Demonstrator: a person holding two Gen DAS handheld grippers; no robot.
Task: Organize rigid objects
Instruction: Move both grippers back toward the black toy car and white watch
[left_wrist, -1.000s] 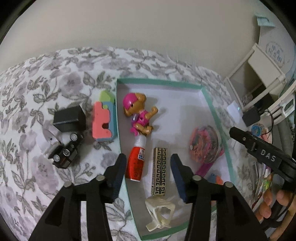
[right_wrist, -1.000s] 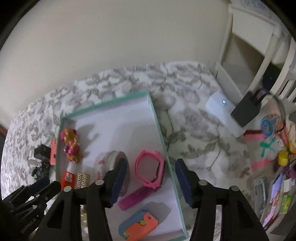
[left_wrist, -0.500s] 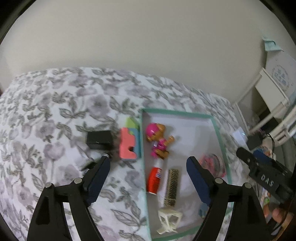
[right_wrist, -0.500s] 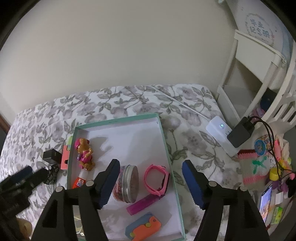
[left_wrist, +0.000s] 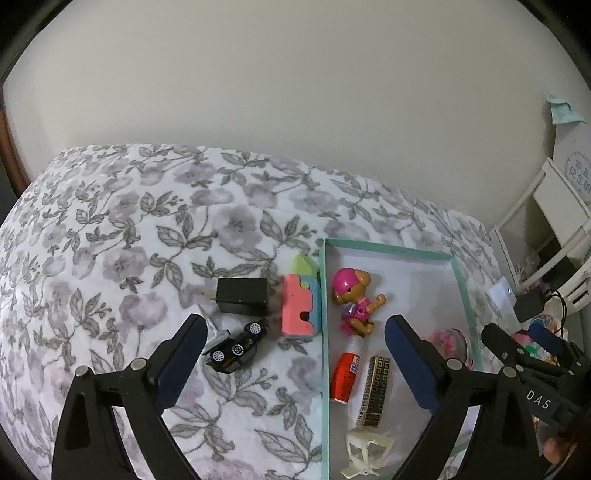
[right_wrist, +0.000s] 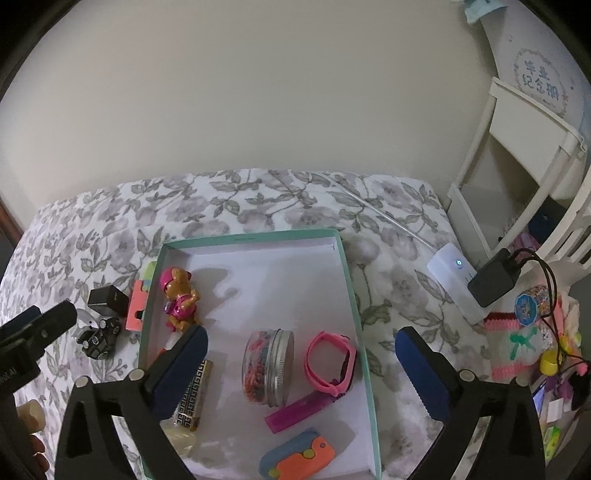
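A teal-rimmed white tray (left_wrist: 324, 295) (right_wrist: 352, 295) lies on the floral bed. It holds a pink dog figure (left_wrist: 352, 302) (right_wrist: 179, 299), a red glue bottle (left_wrist: 343, 373), a patterned case (left_wrist: 375, 391), a white clip (left_wrist: 365, 454), a jar of bands (right_wrist: 267, 365), a pink watch (right_wrist: 328, 363), a magenta comb (right_wrist: 299, 410) and a blue-orange toy (right_wrist: 299, 459). Left of the tray lie a pink foam block (left_wrist: 299, 308), a black box (left_wrist: 242, 295) and a black toy car (left_wrist: 236, 347). My left gripper (left_wrist: 295, 363) is open above the tray's left edge. My right gripper (right_wrist: 301, 373) is open above the tray.
A white power strip (right_wrist: 456, 280) with a black charger (right_wrist: 493, 278) lies right of the tray. Colourful toys (right_wrist: 532, 347) crowd the right side. A white shelf (right_wrist: 517, 155) stands at the far right. A plain wall is behind the bed.
Both grippers have opened wider and pulled back and up from the tray. The left view has swung leftward, showing more of the bed.
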